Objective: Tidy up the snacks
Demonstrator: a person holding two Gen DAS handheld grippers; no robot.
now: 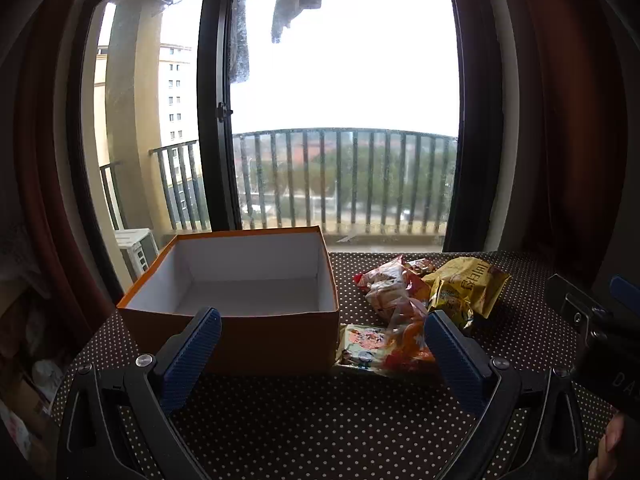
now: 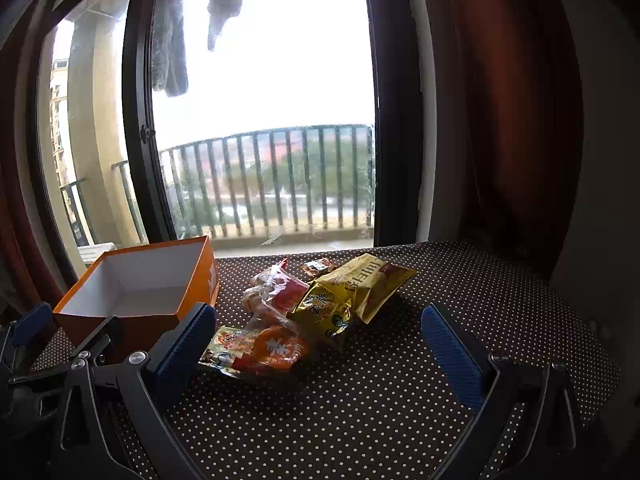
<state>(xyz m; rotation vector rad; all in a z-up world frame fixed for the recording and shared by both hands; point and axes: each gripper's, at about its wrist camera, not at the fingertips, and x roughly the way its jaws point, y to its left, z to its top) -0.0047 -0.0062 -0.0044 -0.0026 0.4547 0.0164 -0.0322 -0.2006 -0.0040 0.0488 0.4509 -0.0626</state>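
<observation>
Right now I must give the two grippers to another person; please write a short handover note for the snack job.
Left gripper: open, empty, facing the orange box.
Right gripper: open, empty, facing the snack pile.
Box: empty, on the dotted tablecloth, left of the snacks.
Snacks: yellow bags, clear packs and a flat pack lie beside the box.
Done: nothing packed.
Left: move every snack into the box.

Lower part of small flat packet covered by clear orange-printed bag. Far red snack bag partly buried under pile. Print on yellow bag too distorted to read. Right gripper body cut off at frame edge. Counter front edge out of frame.
</observation>
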